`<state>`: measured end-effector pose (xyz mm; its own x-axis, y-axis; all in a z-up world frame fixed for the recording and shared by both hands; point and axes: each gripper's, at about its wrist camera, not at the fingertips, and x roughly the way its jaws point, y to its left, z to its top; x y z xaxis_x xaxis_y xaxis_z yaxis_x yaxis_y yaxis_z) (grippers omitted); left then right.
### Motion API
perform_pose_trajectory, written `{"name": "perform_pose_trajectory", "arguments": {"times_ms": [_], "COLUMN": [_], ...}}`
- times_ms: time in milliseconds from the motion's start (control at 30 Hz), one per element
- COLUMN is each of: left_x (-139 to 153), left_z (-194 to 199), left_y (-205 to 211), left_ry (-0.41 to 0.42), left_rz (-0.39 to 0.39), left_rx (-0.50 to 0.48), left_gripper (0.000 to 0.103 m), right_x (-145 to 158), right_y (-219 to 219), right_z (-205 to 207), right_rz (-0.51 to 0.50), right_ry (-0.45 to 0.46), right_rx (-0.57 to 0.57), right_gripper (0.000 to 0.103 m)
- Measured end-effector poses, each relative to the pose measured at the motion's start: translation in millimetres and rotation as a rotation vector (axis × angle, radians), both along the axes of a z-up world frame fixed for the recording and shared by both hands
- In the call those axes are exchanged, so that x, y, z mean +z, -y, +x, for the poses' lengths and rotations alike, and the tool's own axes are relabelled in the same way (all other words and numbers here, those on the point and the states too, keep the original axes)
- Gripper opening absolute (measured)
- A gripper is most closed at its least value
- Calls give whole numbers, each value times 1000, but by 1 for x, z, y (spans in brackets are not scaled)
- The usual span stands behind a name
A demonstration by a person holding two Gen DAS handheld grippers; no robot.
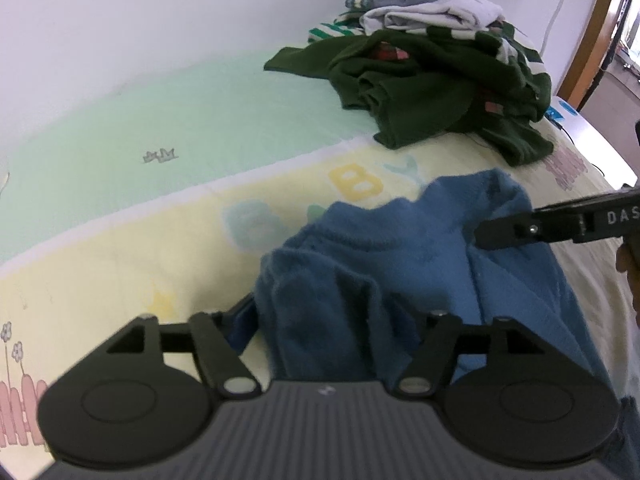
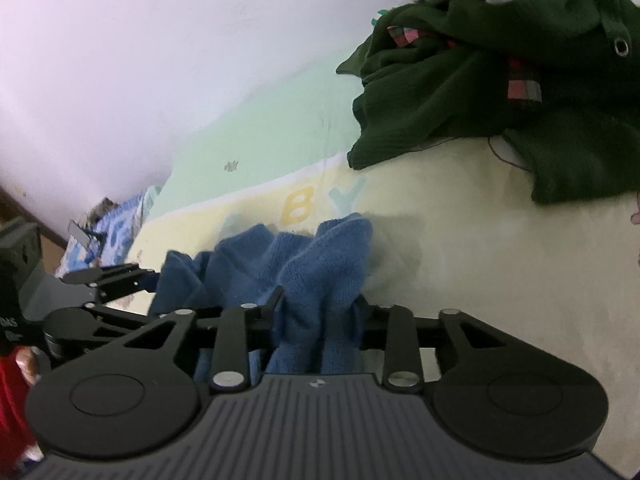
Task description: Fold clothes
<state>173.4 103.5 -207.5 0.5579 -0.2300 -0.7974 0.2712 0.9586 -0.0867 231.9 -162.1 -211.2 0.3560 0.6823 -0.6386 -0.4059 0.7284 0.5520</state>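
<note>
While the left wrist view looks along its own fingers, the blue knitted garment (image 1: 384, 264) hangs bunched directly ahead of the left gripper (image 1: 332, 316), with folds of it drawn in between the two fingers; the jaws look closed on the cloth, though the fingertips are buried in it. From this gripper the garment's long axis runs ahead and to the right, toward the right gripper (image 1: 486, 234), which comes in from the right edge and pinches the far corner. Both grippers touch the garment, so neither is nearer; it is slung between them just above the bed sheet (image 1: 120, 248). Beyond the garment, near the wall, lies the pile of unfolded clothes (image 1: 432, 64): one dark green piece on top and at least three more under and behind it, striped, white and grey.

Seen from the right wrist view, one blue knitted garment (image 2: 304, 264) rises between the fingers of the right gripper (image 2: 320, 312), whose jaws are drawn close and grip a thick fold. The garment stretches to the left from here, to the left gripper (image 2: 148, 280), which holds the other end. The pile of unfolded clothes (image 2: 500, 80) sits beyond and to the right of the garment, well apart from it. I judge the next move depends on keeping that left-to-right span taut.
</note>
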Motion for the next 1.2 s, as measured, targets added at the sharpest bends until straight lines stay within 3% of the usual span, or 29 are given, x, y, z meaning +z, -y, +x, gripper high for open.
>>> {"name": "perform_pose_trajectory", "arguments": {"times_ms": [167,333,467,567,967,1067,1200], "left_x": [-1,-2,-1,0,1,0,-1], "left_z": [9,12,13,13,16,17,17], "left_y": [-1,2,-3,-2,2,3,3], "left_ry": [0,21,32,31,11,11,13], "left_rz": [-16,3,-12,-5,15,32,40], "left_rx": [6,-4,5,2,40,48,57], "left_gripper": [75,73,57,51,52,60,62], "right_x": [-3,-2,-1,-1,7,5,5], "right_y": [0,-5,-5,-5,-23,-21,-21], "right_z": [4,8,9,10,2,2,1], "right_rz": [59,14,-15,-28,-147,-137,-139], "right_ry": [-18,7,18,28,90,86,85], "right_rx": [-48,-44,-19,-3,6,1,1], "right_gripper": [44,30,22,21,21,21,21]}}
